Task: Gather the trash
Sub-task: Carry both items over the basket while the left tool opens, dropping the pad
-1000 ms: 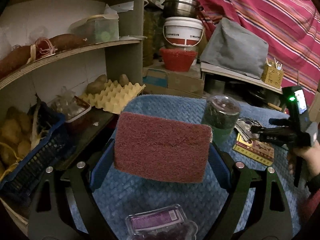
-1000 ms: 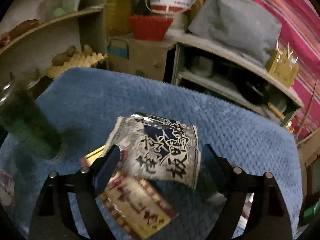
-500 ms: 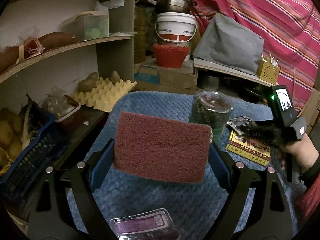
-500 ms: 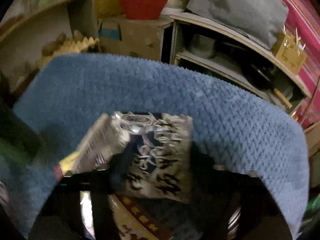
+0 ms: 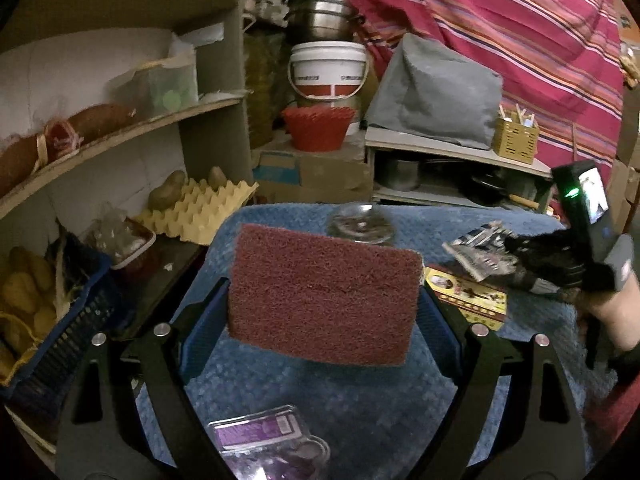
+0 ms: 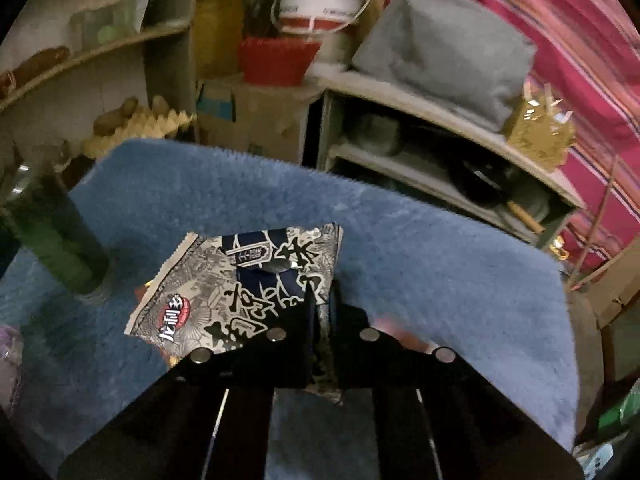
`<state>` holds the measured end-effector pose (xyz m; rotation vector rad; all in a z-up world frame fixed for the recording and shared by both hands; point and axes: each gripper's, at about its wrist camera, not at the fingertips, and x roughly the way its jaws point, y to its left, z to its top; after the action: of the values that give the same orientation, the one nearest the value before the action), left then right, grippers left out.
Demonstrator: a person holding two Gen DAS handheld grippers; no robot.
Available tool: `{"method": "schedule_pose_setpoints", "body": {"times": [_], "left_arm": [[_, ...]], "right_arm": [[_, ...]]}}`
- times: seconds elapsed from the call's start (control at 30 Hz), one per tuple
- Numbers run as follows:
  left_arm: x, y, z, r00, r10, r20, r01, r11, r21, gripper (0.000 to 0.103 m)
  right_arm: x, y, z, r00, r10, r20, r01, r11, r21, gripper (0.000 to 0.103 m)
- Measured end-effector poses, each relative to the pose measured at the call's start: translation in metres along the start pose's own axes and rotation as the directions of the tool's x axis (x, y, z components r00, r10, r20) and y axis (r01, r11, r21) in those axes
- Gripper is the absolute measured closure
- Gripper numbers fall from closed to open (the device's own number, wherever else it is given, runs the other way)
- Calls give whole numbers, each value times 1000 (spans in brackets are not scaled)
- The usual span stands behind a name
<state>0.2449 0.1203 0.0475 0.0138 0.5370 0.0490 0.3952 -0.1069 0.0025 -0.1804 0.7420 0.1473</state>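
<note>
**Both grippers loaded, wrapper lifted off worktop**

Right gripper point(image 6: 322, 300): fingers pinched on 1 edge of the printed snack wrapper point(image 6: 248, 288), so it hangs above the blue-covered worktop point(image 6: 440, 264). Left gripper point(image 5: 320, 312): fingers spread wide, clamping the maroon scouring pad point(image 5: 324, 292) by its ends, clear of the worktop.

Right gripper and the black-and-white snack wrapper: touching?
Touching. Right wrist view: the right gripper has its jaws closed together on the snack wrapper's right edge, pinching it, with the wrapper raised over the blue cloth.
</note>
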Motion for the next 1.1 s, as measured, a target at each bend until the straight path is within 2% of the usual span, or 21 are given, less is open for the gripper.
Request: {"method": "schedule_pose_setpoints", "body": {"times": [0.17, 0.47, 0.57, 0.77, 0.87, 1.1], "left_arm": [[-14, -15, -2, 998, -67, 5, 67, 998, -7, 18], [-32, -63, -17, 987, -161, -23, 161, 987, -24, 18], [-47, -83, -19, 984, -179, 6, 179, 984, 7, 18], [-78, -129, -15, 984, -171, 52, 169, 985, 48, 18], [-93, -163, -18, 984, -159, 79, 152, 985, 80, 18], [-105, -241, -26, 968, -237, 79, 226, 966, 122, 18]], "right_arm": [[-55, -26, -23, 999, -22, 40, 21, 999, 38, 96], [-147, -81, -106, 995, -62, 71, 53, 991, 119, 96], [-177, -103, -132, 992, -82, 97, 65, 984, 167, 96], [-217, -154, -170, 985, -117, 127, 80, 962, 262, 96], [-235, -178, -184, 976, -174, 132, 132, 951, 279, 96], [-263, -240, -223, 959, -258, 114, 202, 910, 363, 96]]}}
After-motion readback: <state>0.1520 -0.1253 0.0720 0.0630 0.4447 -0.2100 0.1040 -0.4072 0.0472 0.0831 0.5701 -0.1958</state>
